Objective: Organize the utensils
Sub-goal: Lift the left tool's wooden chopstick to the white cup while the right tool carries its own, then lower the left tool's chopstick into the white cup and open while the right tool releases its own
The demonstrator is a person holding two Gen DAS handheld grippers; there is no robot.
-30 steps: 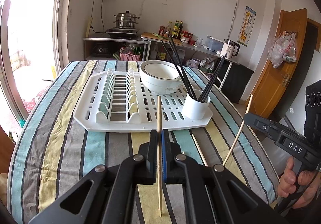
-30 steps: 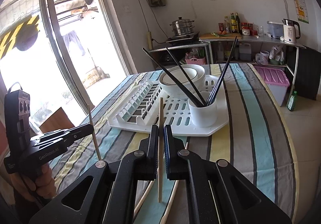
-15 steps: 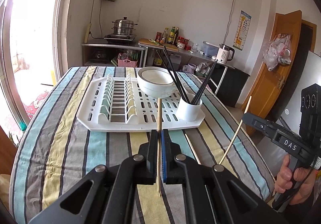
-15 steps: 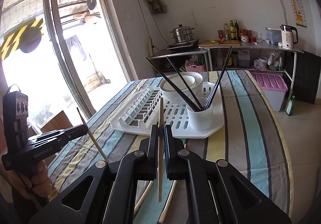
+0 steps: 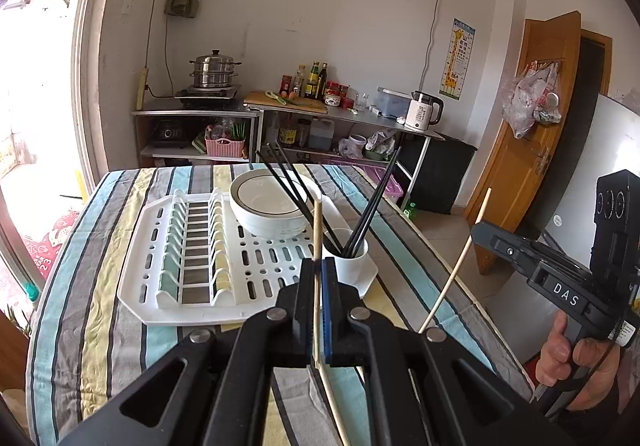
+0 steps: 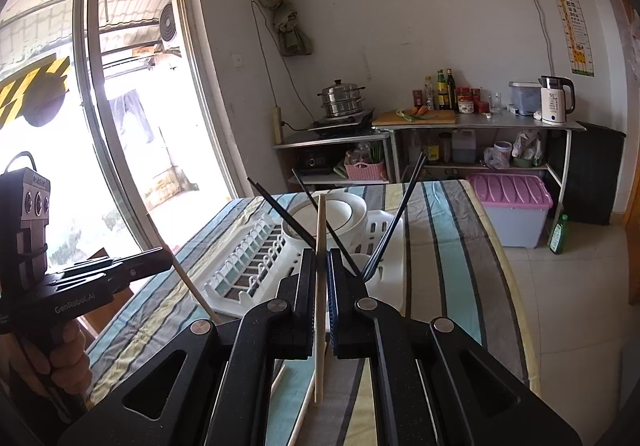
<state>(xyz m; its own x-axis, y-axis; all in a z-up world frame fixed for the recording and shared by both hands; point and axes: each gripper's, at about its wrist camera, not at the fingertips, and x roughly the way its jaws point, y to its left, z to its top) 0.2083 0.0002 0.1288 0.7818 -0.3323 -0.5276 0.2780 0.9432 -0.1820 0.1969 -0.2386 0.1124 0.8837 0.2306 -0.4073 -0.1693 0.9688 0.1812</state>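
**Q:** What does my left claw (image 5: 319,278) hold?

**A:** My left claw is clenched on a pale wooden chopstick (image 5: 317,230). The stick stands nearly upright between the pads, its upper end rising in front of the white bowl (image 5: 266,212), its lower end hanging clear above the striped tablecloth (image 5: 96,286).

**Q:** And my right claw (image 6: 321,270)?

**A:** It too is clamped on a light wooden chopstick (image 6: 320,230), held close to vertical. In the left wrist view the same stick (image 5: 460,258) slants up from my right claw's tip (image 5: 478,232), with my hand (image 5: 576,362) wrapped round the handle. In the right wrist view my left claw (image 6: 162,260) shows at the left edge, its stick (image 6: 180,270) leaning.

**Q:** Where do the task's other things lie?

**A:** The white drying rack (image 5: 160,286) sits on the table ahead of both claws. On it stand the bowl and, nearer me, a white cup (image 5: 352,262) holding black chopsticks (image 5: 372,210) that fan outward. More pale chopsticks (image 6: 298,418) lie flat on the cloth beneath my right claw; one further stick (image 5: 334,402) lies below my left.

**Q:** Do the held sticks touch the cup?

**A:** No; both are apart from it.
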